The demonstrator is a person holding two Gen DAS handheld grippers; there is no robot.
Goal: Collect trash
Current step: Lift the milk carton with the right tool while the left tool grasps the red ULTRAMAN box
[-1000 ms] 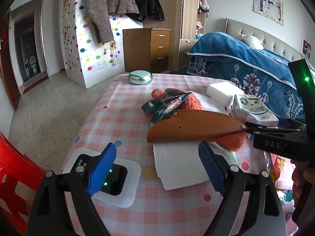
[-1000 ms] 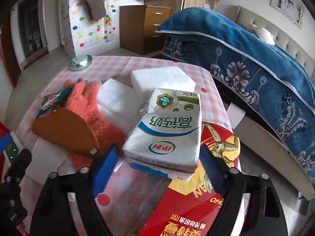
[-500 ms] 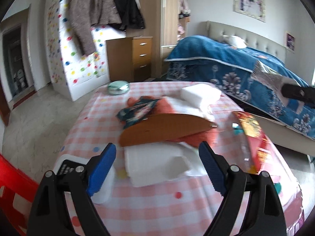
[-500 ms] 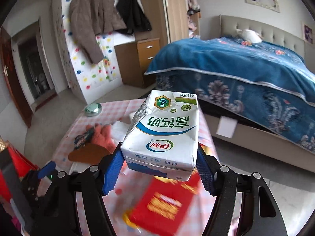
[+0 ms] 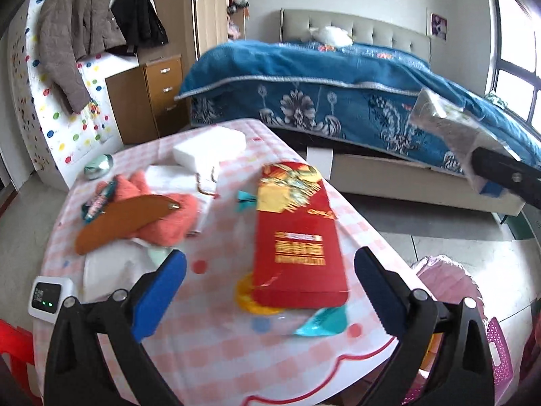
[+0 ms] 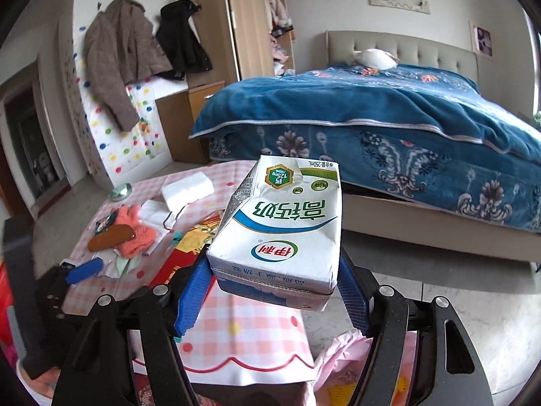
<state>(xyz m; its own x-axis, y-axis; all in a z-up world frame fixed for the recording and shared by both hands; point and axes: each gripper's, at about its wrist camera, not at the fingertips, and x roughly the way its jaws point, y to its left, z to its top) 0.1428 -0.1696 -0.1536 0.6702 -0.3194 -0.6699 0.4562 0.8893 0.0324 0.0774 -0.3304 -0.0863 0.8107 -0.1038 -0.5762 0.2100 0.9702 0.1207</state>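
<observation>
Once on table, milk carton now aloft

I count one milk carton | one red packet | one white foam block | one orange glove | one brown leather case | one round silver tin | two jackets, grey and black | one bed
</observation>
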